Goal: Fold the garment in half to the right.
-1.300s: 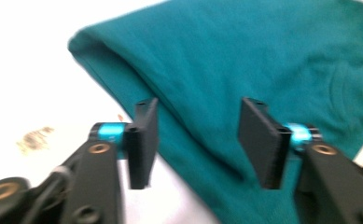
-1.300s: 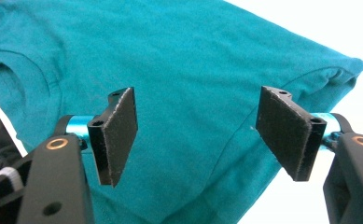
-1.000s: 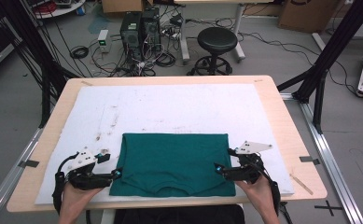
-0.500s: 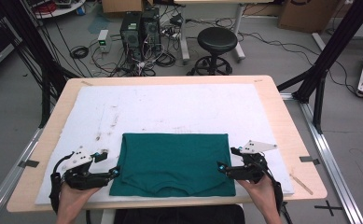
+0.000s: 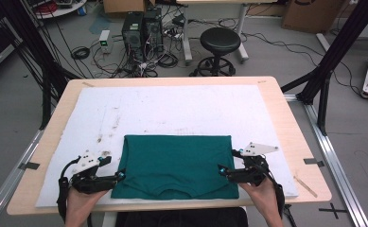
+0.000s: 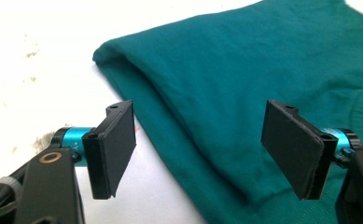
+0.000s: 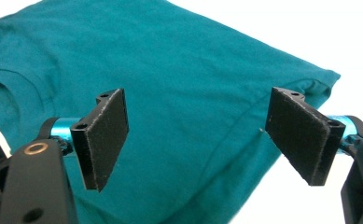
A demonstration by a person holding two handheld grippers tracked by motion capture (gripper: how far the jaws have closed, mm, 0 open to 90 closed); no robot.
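Since the previous second, the left gripper has been drawn slightly outward toward 9 o'clock, both it and the right gripper with jaws spread wide, apparently unloaded, beside the folded green T-shirt at the mat's 6 o'clock edge.

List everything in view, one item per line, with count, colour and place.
T-shirt: one, teal green, folded, near middle of the mat.
Mat: one, white, stained, covering most of the table.
Table: one, light wood, centre.
Stool: one, black, on the floor beyond the table.
Computer towers: two, dark, on the floor far left among cables.
Left claw: one, black, open, at the shirt's left edge.
Right claw: one, black, open, at the shirt's right edge.
Hands: two, near edge, holding the claws.
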